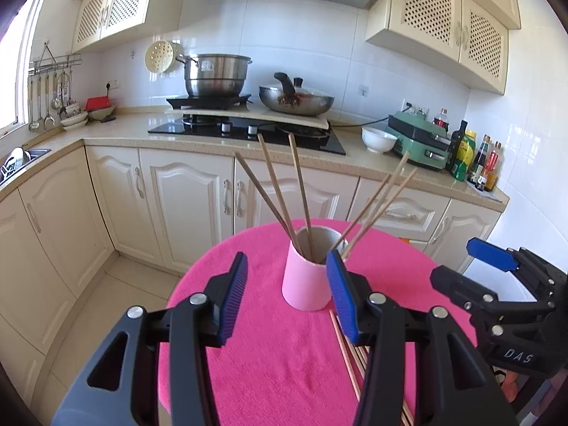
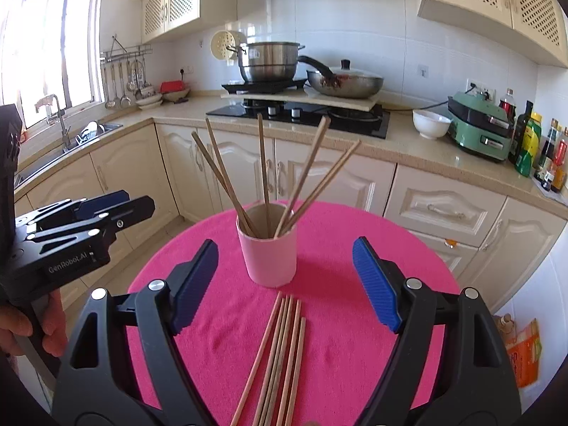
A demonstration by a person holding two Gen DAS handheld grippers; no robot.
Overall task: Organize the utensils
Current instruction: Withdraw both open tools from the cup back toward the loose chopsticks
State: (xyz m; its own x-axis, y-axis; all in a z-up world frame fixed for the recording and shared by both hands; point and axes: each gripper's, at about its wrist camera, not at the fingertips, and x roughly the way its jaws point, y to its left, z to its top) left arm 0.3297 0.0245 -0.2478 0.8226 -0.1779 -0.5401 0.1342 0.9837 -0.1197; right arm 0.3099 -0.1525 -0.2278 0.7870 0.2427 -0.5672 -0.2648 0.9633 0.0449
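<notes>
A pink cup [image 1: 305, 280] [image 2: 271, 255] stands on a round table under a pink cloth [image 1: 269, 348] [image 2: 340, 319]. Several wooden chopsticks [image 1: 275, 181] [image 2: 262, 163] stand in it, fanned out. Several more loose chopsticks [image 2: 280, 351] [image 1: 349, 351] lie flat on the cloth in front of the cup. My right gripper [image 2: 285, 245] [image 1: 474, 269] hangs over these loose chopsticks, wide open and holding nothing. My left gripper [image 1: 287, 255] [image 2: 124, 204] hovers to the left, short of the cup, open and empty. Its arm hides part of the loose chopsticks.
Behind the table runs a counter with a hob [image 1: 248, 131], a steel pot [image 1: 214, 74], a wok [image 1: 296, 101], a white bowl [image 2: 431, 124], a green appliance [image 2: 481, 131] and bottles [image 2: 532, 145]. A sink [image 2: 88, 131] is at the left. A person's hand [image 2: 21, 326] holds the left gripper's handle.
</notes>
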